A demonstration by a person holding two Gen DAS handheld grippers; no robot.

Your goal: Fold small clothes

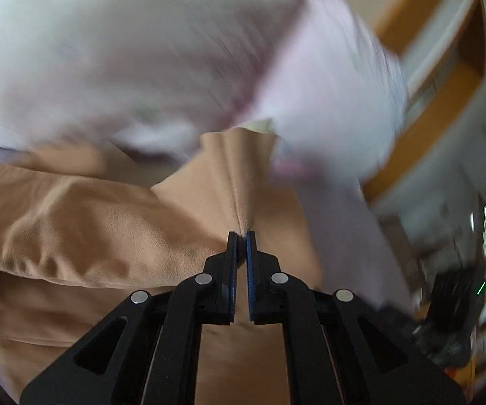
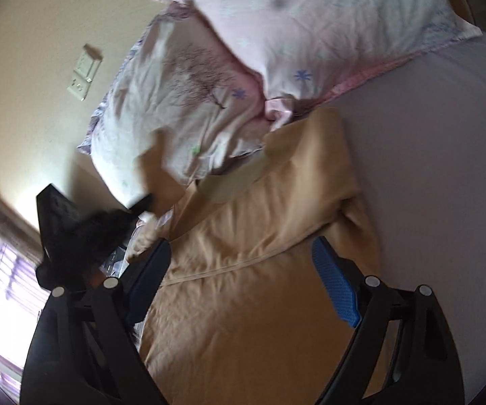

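A tan garment (image 2: pixel 253 270) lies on a grey-lilac bed sheet (image 2: pixel 438 168), partly folded, with a hem seam across it. In the left wrist view my left gripper (image 1: pixel 241 234) is shut on a pinched ridge of the same tan garment (image 1: pixel 108 222) and lifts it into a peak. My right gripper (image 2: pixel 243 246) is open, its blue-padded fingers (image 2: pixel 335 283) spread wide just above the garment's middle, holding nothing. The left gripper shows in the right wrist view (image 2: pixel 84 233) as a blurred black shape at the garment's left edge.
Two pale pink flowered pillows (image 2: pixel 310 17) lie at the head of the bed, touching the garment's far end. A cream wall with a switch plate (image 2: pixel 86 71) is behind. A window (image 2: pixel 3 290) is at lower left. An orange wooden frame (image 1: pixel 445 77) stands on the right.
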